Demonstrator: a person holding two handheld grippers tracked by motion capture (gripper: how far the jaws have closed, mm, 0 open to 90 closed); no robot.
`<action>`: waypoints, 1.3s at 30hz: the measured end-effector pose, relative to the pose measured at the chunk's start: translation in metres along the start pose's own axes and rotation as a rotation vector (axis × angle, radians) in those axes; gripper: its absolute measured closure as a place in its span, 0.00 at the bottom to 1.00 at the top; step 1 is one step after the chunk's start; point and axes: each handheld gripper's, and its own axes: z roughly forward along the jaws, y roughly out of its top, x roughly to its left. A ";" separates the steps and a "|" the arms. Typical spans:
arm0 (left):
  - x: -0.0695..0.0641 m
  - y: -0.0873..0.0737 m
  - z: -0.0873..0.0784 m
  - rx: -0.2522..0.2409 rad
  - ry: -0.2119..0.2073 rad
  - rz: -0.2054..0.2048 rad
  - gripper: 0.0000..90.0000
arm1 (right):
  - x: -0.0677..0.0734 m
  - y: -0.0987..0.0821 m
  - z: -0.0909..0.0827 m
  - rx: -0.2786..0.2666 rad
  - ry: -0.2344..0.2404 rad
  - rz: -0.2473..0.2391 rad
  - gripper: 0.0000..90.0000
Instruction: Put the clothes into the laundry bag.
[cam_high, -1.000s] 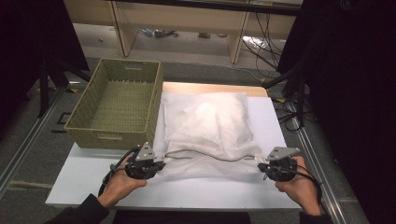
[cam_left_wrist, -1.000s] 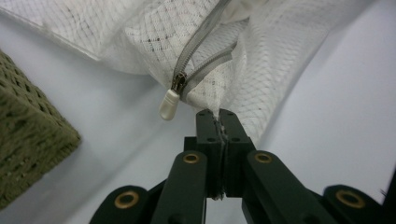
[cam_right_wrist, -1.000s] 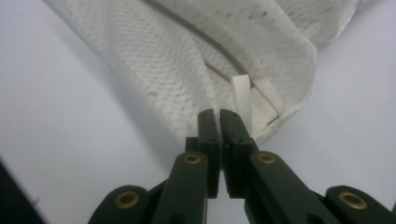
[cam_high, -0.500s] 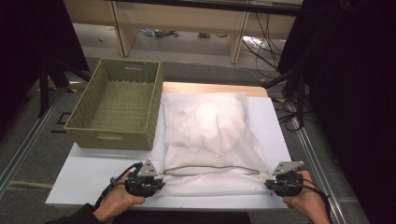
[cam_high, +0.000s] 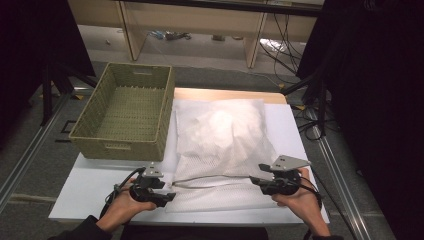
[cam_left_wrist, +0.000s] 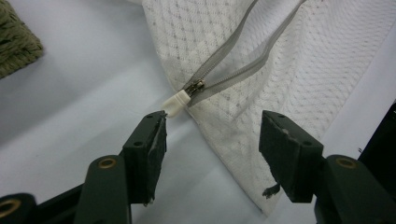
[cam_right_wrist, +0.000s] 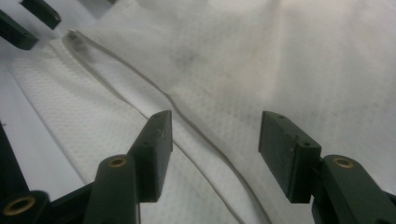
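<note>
Both hand-held grippers sit at the near edge of the white counter (cam_high: 90, 185), the left hand-held gripper (cam_high: 167, 197) and the right hand-held gripper (cam_high: 256, 181) each released, jaws having just been opening with nothing pinched. Between the left one's parted jaws lies the corner of the white mesh bag (cam_high: 225, 150), its white zipper pull (cam_left_wrist: 176, 103) just off one jaw tip and the zipper (cam_left_wrist: 233, 60) lying open; the right one's jaws straddle the zipper line over the mesh without pressing it. Beside the bag, to its left, stands a woven green basket (cam_high: 125, 145), and the bag lies flat mid-counter with a pale bundle inside.
</note>
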 end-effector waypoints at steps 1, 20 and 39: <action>0.000 0.000 0.001 -0.004 -0.002 -0.012 0.46 | 0.002 0.004 0.005 -0.004 0.023 -0.019 0.50; 0.008 0.002 -0.017 -0.030 0.079 -0.001 0.35 | 0.056 0.069 0.105 0.020 0.232 -0.217 0.51; 0.016 0.002 -0.023 -0.032 0.085 0.013 0.34 | 0.086 0.075 0.178 0.219 0.332 -0.401 0.89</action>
